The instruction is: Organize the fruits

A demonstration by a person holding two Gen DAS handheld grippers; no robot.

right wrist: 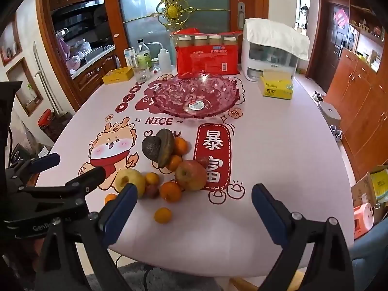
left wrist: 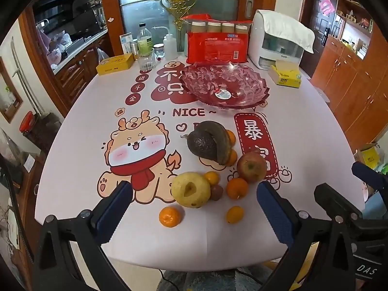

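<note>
While both of my tongs hang wide open over the near edge of the printed white tablecloth (left wrist: 72, 121), nothing lies between either pair of pads. The fruit is heaped in the lower middle of both views, and the empty scalloped pink glass bowl (left wrist: 252, 86) sits beyond it, toward the top centre.

In the left wrist view, the big yellow pear-like fruit (left wrist: 190, 189) sits almost dead centre just ahead of my left gripper (left wrist: 196, 208), with a small orange mandarin (left wrist: 169, 216) nearer still, between the blue pads. From my right gripper (right wrist: 191, 208) the same heap lies off to the left of the frame; only a small loose mandarin (right wrist: 163, 215) sits close to its line.

So the left looks nearer the heap. The dark curved green-brown fruit (left wrist: 218, 140) runs lengthwise from upper left to lower right.
</note>
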